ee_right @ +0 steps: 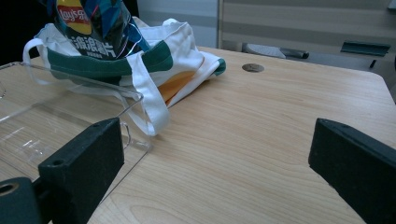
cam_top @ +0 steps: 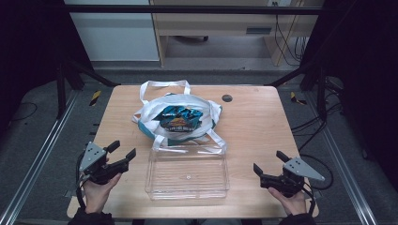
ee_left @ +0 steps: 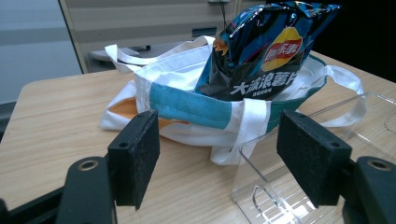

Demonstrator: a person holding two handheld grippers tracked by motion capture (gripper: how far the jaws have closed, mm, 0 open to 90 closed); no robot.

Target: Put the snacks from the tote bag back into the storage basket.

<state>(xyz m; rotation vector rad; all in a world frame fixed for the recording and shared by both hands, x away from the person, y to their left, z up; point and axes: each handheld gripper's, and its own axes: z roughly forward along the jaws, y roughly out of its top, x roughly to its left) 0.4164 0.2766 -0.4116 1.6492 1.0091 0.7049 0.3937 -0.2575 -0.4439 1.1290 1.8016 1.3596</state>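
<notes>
At the middle of the tabletop (cam_top: 253, 122) a chip bag (cam_top: 179, 118) stands in a white tote bag (cam_top: 149, 112), just behind a clear tray (cam_top: 187, 176). Both the left gripper (cam_top: 123, 151) and the right gripper (cam_top: 269, 162) hover near the front corners, jaws released, grasping nothing. Risk: pinching the glossy chip bag too hard could crush it, or a strap (cam_top: 216, 140) draped on the tray might snag and drag it

The chip bag (ee_left: 261, 51) sitting in the tote has the red-and-yellow Lay's logo with Chinese characters in it, plus big white "大波浪薯片" below. The right gripper view catches "Lay's" on it too.
</notes>
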